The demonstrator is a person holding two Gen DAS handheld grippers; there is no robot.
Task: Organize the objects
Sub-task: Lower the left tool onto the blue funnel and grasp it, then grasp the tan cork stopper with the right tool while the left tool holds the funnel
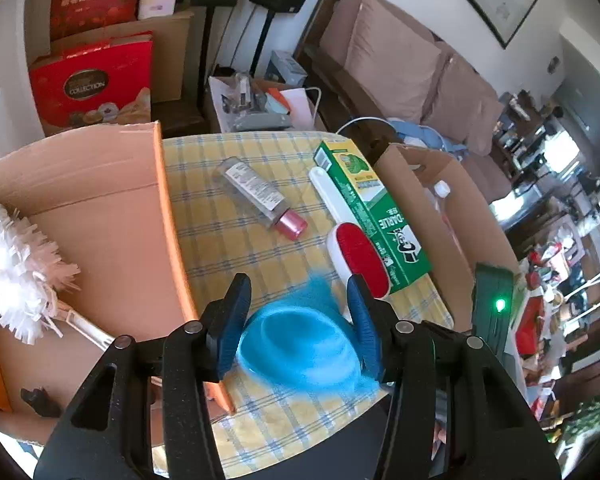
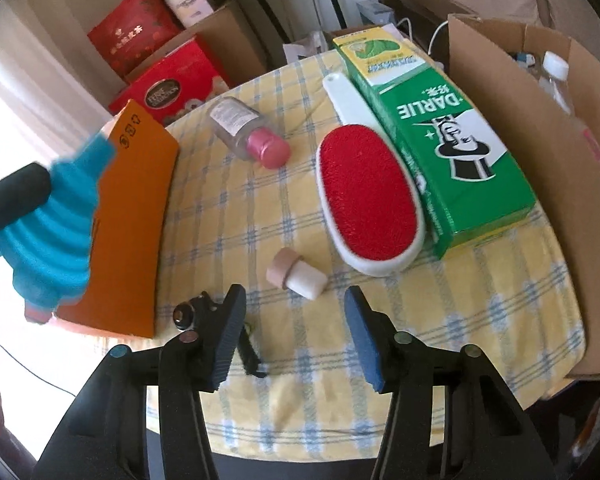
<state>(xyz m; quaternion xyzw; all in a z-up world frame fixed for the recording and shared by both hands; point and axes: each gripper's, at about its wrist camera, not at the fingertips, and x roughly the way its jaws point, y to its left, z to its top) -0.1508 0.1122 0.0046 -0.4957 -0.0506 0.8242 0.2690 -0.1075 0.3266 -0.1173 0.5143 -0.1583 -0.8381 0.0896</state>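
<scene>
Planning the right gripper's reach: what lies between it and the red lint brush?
In the right wrist view, a small cork-topped stopper lies on the tablecloth between the right gripper and the red lint brush.

Both grippers are black plastic frames with round silver screws and ribbed blue fingers (image 1: 236,320) (image 2: 228,340).

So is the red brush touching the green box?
Touching. In the right wrist view the red brush lies right against the green box, with no tablecloth showing between them.

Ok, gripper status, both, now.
Left gripper: shut on the blue funnel.
Right gripper: open, holding nothing.
</scene>
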